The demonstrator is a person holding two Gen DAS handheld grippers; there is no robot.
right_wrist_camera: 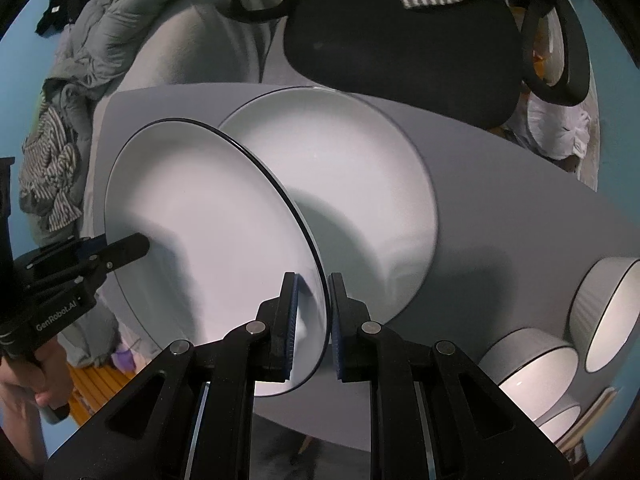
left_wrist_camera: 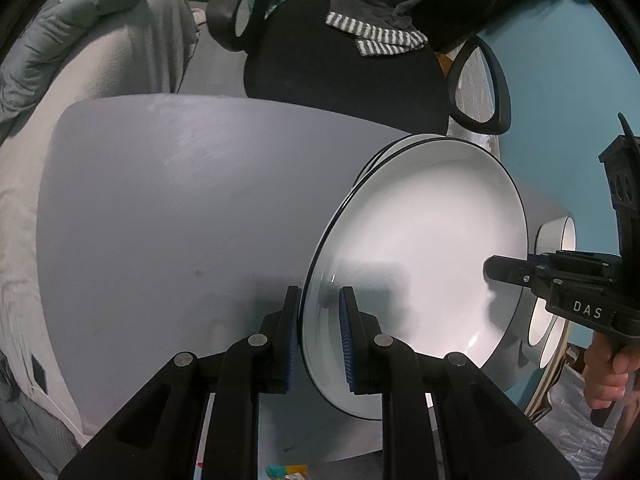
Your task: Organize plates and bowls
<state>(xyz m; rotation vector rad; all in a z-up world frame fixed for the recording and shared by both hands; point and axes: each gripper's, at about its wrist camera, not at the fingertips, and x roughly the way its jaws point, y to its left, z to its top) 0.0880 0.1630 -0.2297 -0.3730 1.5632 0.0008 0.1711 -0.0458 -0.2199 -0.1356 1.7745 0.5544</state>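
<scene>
Both the left gripper [left_wrist_camera: 319, 336] and right gripper [right_wrist_camera: 311, 328] are clamped on opposite rims of the carried plate [right_wrist_camera: 208, 216], held above the resting plate [right_wrist_camera: 352, 184]; lowering it level and centred would stack it cleanly

Held plate [right_wrist_camera: 208, 216] above table [right_wrist_camera: 500, 184]; second plate [right_wrist_camera: 352, 184] behind; bowls [right_wrist_camera: 536, 364] right; chair [right_wrist_camera: 400, 40] beyond.

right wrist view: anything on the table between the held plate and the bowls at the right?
Yes, a second plate lies flat on the table there, partly behind the held plate. Past it, bare tabletop up to the bowls. Shows in the right wrist view.
</scene>
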